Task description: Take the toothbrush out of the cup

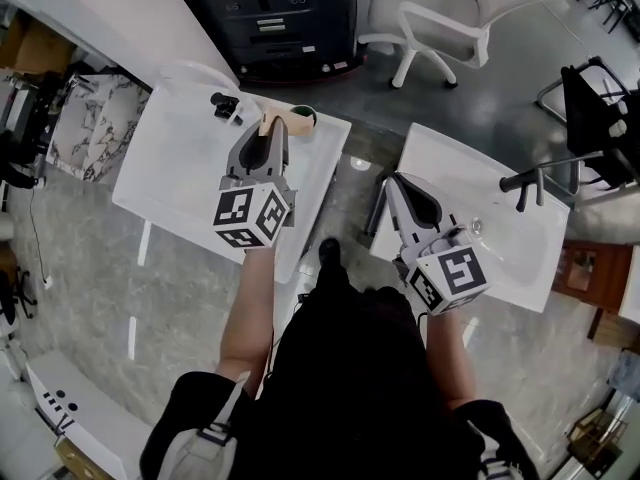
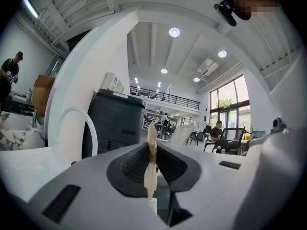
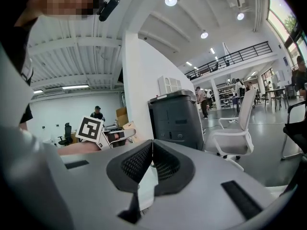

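A beige toothbrush (image 2: 151, 158) stands upright between the jaws of my left gripper (image 2: 151, 150), which is shut on it. In the head view the left gripper (image 1: 271, 136) hangs over the far edge of the white counter (image 1: 180, 168), and the toothbrush's (image 1: 268, 123) tan end shows just past its tips. The green cup (image 1: 303, 118) stands a little to the right of those tips, apart from the brush. My right gripper (image 1: 397, 186) is over the near corner of the right-hand basin (image 1: 520, 258). Its jaws (image 3: 152, 153) are shut with nothing between them.
A small black fitting (image 1: 226, 105) sits on the left counter near the cup. A black faucet (image 1: 530, 182) rises from the right basin. A floor gap separates the two counters. Behind them stand a dark cabinet (image 1: 290, 18) and a white office chair (image 1: 440, 18).
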`<state>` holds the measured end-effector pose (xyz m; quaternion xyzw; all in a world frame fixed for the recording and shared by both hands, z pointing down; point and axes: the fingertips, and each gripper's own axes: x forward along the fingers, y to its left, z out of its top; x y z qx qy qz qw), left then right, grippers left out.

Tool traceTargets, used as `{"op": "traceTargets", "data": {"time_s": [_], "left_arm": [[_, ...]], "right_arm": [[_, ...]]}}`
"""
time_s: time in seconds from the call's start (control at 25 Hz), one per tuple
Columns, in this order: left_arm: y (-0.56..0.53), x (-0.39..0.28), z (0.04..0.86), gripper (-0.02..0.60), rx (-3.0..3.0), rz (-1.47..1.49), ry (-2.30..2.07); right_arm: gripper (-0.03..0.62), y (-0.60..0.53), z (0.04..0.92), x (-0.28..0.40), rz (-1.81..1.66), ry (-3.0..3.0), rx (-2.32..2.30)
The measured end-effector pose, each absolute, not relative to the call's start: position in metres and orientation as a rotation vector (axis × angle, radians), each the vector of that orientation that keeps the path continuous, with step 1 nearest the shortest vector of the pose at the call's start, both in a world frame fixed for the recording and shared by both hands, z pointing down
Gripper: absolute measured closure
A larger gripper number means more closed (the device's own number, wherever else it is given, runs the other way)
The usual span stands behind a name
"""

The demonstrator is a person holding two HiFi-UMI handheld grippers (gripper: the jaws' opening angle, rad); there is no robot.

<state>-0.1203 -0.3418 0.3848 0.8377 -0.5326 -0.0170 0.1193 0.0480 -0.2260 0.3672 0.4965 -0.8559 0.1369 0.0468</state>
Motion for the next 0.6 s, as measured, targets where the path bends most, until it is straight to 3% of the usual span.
{"op": "traceTargets", "data": {"time_s": [0.6], "left_arm": [[-0.194, -0.058, 0.359, 0.526, 2.450, -0.004, -1.614]], "right_arm": [[0.563, -0.123, 0.347, 0.096, 0.417, -2.733, 1.403]]}}
